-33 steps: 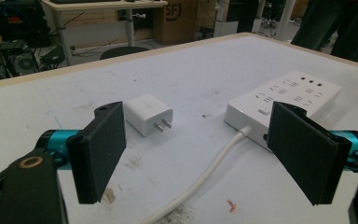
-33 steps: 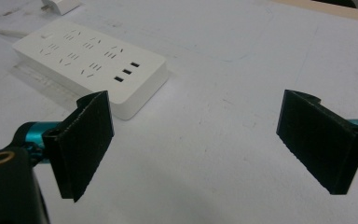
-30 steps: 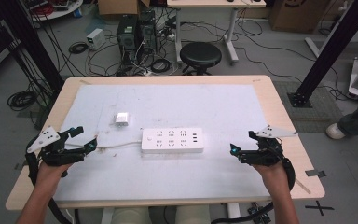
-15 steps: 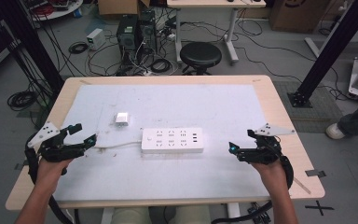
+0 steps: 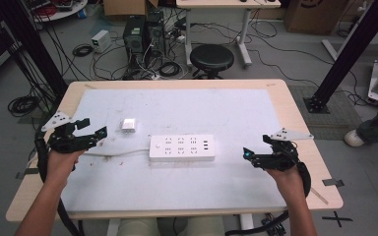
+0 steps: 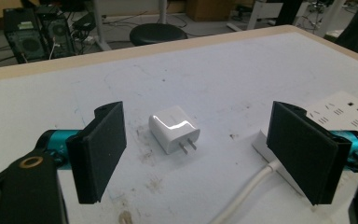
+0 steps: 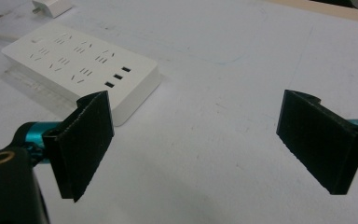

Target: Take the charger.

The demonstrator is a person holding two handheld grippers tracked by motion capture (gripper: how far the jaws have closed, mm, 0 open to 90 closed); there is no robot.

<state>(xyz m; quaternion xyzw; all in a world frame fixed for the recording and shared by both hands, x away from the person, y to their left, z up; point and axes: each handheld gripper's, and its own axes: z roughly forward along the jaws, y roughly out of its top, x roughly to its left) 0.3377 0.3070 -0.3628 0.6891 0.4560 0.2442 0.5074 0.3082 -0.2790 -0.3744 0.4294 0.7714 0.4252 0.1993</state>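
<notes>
A white-topped table point(image 5: 177, 105) with a wooden rim carries a white power strip point(image 5: 181, 147) near its centre, lying with its long side running left to right. The strip's white cable point(image 5: 120, 155) leaves its left end and runs left across the tabletop. A small white charger point(image 5: 128, 124) lies flat on the table just beyond the cable, to the far left of the strip and apart from it; in the left gripper view its two metal prongs point toward the camera.

The left gripper point(image 5: 94, 130), held in the person's left hand point(image 5: 61, 162), rests at the left side of the table, its jaws spread wide and empty. In the left gripper view the charger point(image 6: 174, 127) lies between and beyond the two black jaws, touching neither, while the cable point(image 6: 249, 192) passes just beside the right-hand jaw.

The right gripper point(image 5: 256, 149), held in the right hand point(image 5: 288, 174), sits to the right of the strip, near its right end but clear of it. Its jaws likewise stand wide apart with nothing between them. In the right gripper view the strip point(image 7: 81, 63) lies beyond the left-hand jaw.

Beyond the table's far edge, a black stool point(image 5: 211, 58) stands on the floor.
</notes>
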